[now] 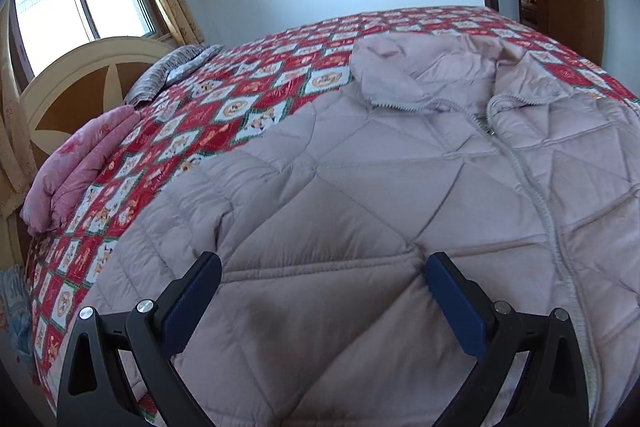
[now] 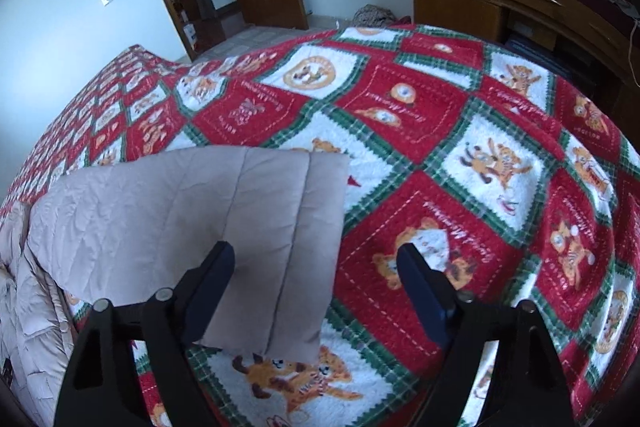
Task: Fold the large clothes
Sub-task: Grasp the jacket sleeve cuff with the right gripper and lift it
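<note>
Both of my grippers spread wide, tilted down, nothing clamped.

My left black two-finger gripper with dark blue pads (image 1: 322, 269) points downward and forward, its jaws standing far apart, the left finger (image 1: 192, 301) and the right finger (image 1: 456, 301) angled outward like a V, and no pad presses on anything. My right black two-finger gripper with dark blue pads (image 2: 316, 263) is pitched more steeply down; its jaws are also parted, a little narrower than the left pair, with its left fingertip (image 2: 218, 275) just over pale cloth and its right fingertip (image 2: 420, 287) free.
</note>
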The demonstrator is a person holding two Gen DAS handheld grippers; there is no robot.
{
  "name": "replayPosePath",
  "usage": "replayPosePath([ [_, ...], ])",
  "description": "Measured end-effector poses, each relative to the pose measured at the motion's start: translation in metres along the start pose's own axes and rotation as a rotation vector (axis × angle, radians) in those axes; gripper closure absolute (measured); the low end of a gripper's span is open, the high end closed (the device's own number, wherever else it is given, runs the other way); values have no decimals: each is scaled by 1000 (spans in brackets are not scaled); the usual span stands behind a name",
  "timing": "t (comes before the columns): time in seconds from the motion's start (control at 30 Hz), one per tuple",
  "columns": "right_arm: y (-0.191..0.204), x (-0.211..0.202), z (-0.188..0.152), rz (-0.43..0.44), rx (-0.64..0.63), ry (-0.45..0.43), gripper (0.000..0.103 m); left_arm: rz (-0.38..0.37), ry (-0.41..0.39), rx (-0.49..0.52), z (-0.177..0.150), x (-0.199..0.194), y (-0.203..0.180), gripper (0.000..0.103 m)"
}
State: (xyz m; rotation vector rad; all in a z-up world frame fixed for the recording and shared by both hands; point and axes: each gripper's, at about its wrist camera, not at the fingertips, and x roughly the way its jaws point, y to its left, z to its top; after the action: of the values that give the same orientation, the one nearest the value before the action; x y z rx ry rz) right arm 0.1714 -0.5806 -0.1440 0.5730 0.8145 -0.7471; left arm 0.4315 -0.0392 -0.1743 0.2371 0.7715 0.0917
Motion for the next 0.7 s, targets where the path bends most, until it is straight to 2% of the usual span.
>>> replayPosePath([
  [0.13, 5, 8, -3, -42, -38, -10, 28, -15, 37, -6, -3, 19, 0, 1],
  [0.17, 8, 8, -3, -37, -53, -13, 41, -18, 39, -8, -2, 20, 0, 1],
  [0.2, 11, 7, -3, -22, -69, -16, 60, -20, 40, -10, -2, 21, 1, 1],
  [0.3, 23, 5, -1, -12, -128, -7, 86, -26, 50, -14, 1, 18, 1, 1],
  [0.5, 42, -9, 12, -25, -181, -60, 92, -24, 10, -13, 12, -8, 14, 1],
  [0.7, 96, -35, 15, 10, -308, -161, 93, 66, -16, -8, 30, 0, 29, 1],
])
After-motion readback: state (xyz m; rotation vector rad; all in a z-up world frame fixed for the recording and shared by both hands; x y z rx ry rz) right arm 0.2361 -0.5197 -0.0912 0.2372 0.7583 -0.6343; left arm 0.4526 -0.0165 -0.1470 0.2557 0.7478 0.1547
